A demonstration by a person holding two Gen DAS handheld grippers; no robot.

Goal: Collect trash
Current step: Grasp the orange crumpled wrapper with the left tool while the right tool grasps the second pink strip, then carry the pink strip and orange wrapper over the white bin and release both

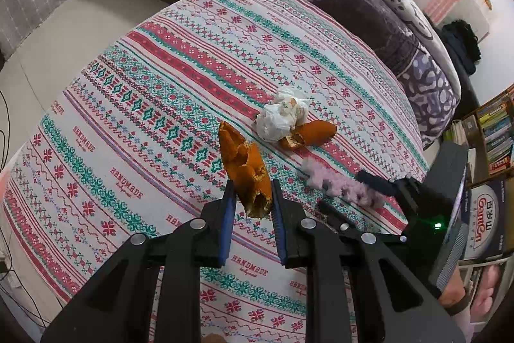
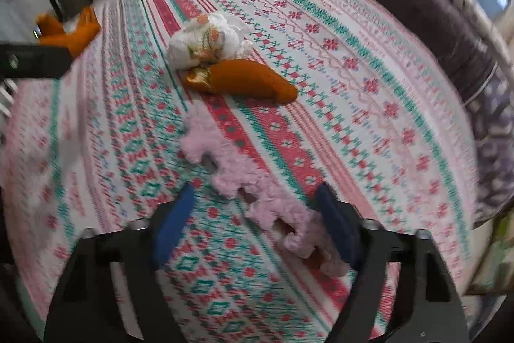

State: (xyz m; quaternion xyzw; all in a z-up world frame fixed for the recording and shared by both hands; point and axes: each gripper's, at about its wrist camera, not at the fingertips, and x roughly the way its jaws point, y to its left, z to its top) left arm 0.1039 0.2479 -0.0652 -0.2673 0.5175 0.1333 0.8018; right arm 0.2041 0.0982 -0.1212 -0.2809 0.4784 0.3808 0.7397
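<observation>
The left claw [image 1: 250, 195] grips an orange peel [image 1: 245, 171] only at its lower end, so it could slip out. The right claw [image 2: 253, 208] stands open around the pink fluffy strip [image 2: 244, 182] on the bench [image 2: 369, 124]; closing off-centre may miss it

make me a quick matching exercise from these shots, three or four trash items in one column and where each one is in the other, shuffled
Things:
1. orange peel piece
2. crumpled tissue
3. second orange peel piece
4. pink fuzzy strip

Places:
A. lying on the tablecloth, reaching in between the right gripper's blue pads
B. clamped in the left gripper, lifted off the cloth
C. white wad on the cloth
D. on the cloth, tucked against the white wad

Pairs: 1-B, 2-C, 3-D, 4-A
</observation>
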